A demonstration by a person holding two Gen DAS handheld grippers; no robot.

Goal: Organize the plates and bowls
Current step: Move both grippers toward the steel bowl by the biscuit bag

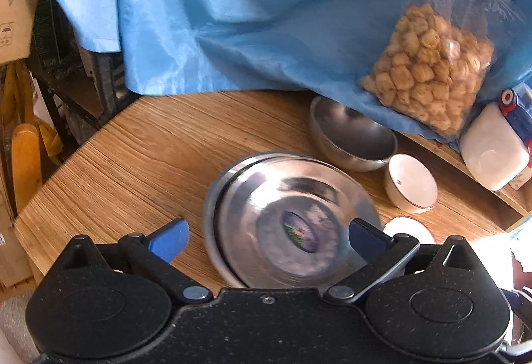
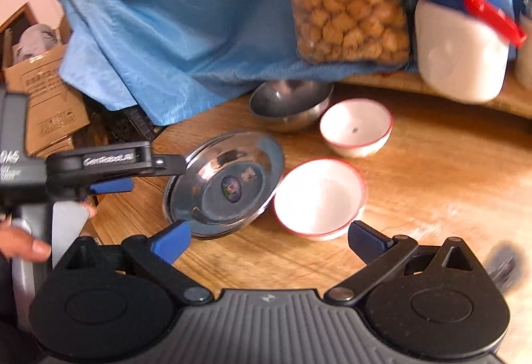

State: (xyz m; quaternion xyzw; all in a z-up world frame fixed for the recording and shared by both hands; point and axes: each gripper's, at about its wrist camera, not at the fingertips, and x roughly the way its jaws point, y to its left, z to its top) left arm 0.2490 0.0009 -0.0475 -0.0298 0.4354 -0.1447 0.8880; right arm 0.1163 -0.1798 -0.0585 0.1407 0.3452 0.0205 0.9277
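Steel plates (image 2: 226, 184) stacked beside empty white bowls (image 2: 319, 197), both hand-held grippers (image 1: 267, 236) (image 2: 269, 239) spread wide, holding nothing.

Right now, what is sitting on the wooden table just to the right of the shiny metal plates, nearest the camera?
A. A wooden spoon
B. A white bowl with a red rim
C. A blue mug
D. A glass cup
B. In the right wrist view, a white bowl with a red rim sits right beside the stacked metal plates on the table; a second white bowl stands farther back.
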